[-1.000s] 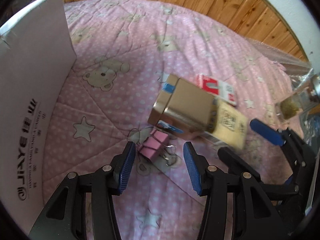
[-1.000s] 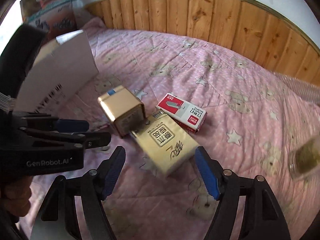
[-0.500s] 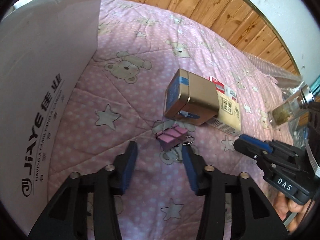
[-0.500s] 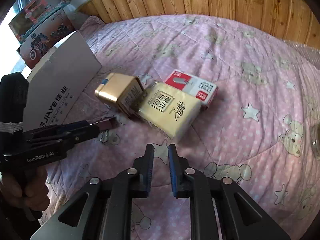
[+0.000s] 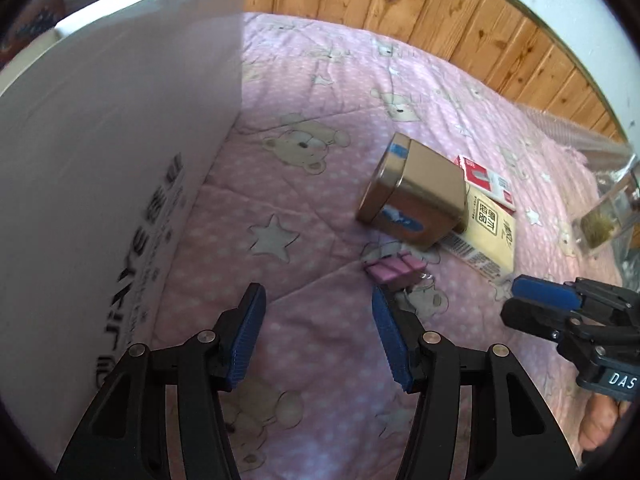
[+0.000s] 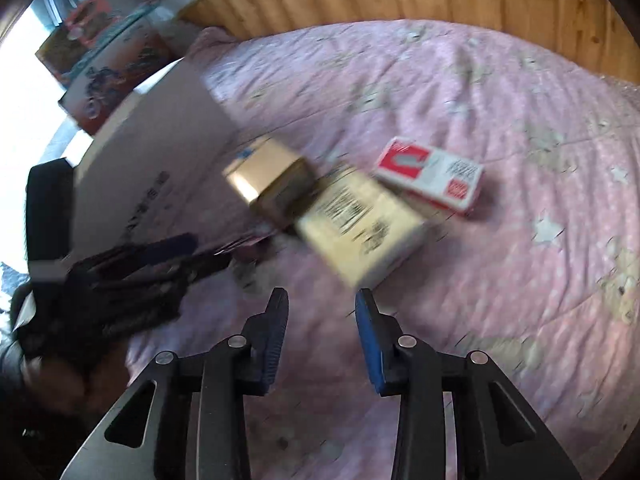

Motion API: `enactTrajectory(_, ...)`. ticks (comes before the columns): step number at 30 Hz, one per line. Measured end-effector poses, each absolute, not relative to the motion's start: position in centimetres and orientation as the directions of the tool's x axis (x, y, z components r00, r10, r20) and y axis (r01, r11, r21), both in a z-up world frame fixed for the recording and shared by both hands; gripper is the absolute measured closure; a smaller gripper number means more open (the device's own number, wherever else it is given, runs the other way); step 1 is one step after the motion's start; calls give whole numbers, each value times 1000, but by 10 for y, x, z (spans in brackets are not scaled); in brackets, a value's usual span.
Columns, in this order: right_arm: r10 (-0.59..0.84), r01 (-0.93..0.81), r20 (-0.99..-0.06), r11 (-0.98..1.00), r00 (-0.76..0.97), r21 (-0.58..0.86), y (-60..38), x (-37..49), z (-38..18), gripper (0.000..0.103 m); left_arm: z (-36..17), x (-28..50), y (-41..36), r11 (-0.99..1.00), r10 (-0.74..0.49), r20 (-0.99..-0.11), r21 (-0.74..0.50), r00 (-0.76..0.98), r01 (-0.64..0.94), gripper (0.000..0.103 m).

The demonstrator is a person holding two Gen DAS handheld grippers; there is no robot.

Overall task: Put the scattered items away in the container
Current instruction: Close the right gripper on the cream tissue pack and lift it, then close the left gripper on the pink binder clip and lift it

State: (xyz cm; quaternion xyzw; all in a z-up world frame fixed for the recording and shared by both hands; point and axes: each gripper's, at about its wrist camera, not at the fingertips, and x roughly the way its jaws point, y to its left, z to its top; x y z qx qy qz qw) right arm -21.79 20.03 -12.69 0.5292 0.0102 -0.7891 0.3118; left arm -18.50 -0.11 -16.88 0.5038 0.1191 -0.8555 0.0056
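On the pink bed quilt [image 5: 320,184], the left tool [image 5: 316,332] is opening its jaws wide, with nothing between them. The pink binder clip [image 5: 394,270] lies just past its right finger, at one o'clock. The right tool [image 6: 322,320] is also opening, half spread and empty. At twelve o'clock from it lie the gold tin [image 6: 268,184], cream box [image 6: 360,228] and red-and-white box [image 6: 432,178]. The white cardboard box [image 5: 100,184] stands at nine o'clock.

**Black handheld grippers, blue ribbed pads**

Left gripper [image 5: 316,336]: black angular linkage arms, silver round screws at the joints, blue ridged pads [image 5: 249,334] on the inner faces of the fingers. Right gripper [image 6: 322,336]: same build, black arms, silver screws, blue pads. Beside the left claw, the right gripper's black body carries white "DAS" lettering.
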Motion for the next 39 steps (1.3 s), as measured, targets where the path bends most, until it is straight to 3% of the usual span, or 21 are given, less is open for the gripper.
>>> enactTrajectory(3, -401, 511, -847, -839, -350, 186, 200, -219, -115, 26, -166, -186, 7, -972, 138, -859, -214, -493, 100, 44)
enactTrajectory(4, -380, 513, -843, -845, -381, 149, 199, -222, -112, 24, -164, -188, 13, -972, 144, -855, -216, -498, 89, 44)
enactTrajectory(8, -356, 581, -842, -812, -406, 63, 183, -237, -119, 25, -165, -201, 34, -983, 92, -864, -159, -495, 95, 45)
enactTrajectory(9, -352, 592, -840, -805, -414, 45, 180, -240, -123, 27, -170, -206, 34, -984, 82, -869, -149, -488, 102, 45)
enactTrajectory(10, -352, 598, -843, -800, -406, 46, 178, -244, -129, 41, -170, -208, 34, -983, 80, -864, -150, -498, 102, 44)
enactTrajectory(16, -389, 524, -851, -836, -352, 166, 203, -242, -132, 57, -168, -207, 24, -983, 79, -853, -152, -517, 102, 45)
enactTrajectory(21, -395, 518, -860, -835, -324, 188, 219, -222, -123, 54, -166, -212, 35, -979, 99, -848, -177, -520, 102, 43)
enactTrajectory(23, -410, 514, -841, -836, -353, 193, 219, -223, -120, 46, -167, -218, 42, -983, 96, -847, -165, -523, 86, 43)
enactTrajectory(24, -411, 509, -829, -841, -381, 183, 218, -224, -119, 33, -169, -218, 43, -986, 84, -848, -147, -523, 79, 43)
enactTrajectory(26, -412, 507, -808, -846, -422, 166, 216, -227, -122, 30, -171, -218, 45, -992, 66, -841, -114, -536, 56, 49)
enactTrajectory(27, -414, 509, -814, -843, -408, 174, 213, -230, -127, 37, -171, -217, 44, -993, 67, -838, -110, -541, 47, 66)
enactTrajectory(28, -421, 507, -825, -839, -378, 196, 211, -233, -133, 58, -170, -215, 42, -993, 73, -836, -113, -545, 40, 66)
enactTrajectory(35, -430, 490, -829, -842, -357, 226, 209, -234, -131, 66, -168, -196, 32, -985, 146, -821, -172, -552, -5, 67)
enactTrajectory(39, -433, 470, -825, -850, -363, 239, 213, -229, -129, 76, -159, -181, 33, -985, 153, -808, -174, -570, -17, 68)
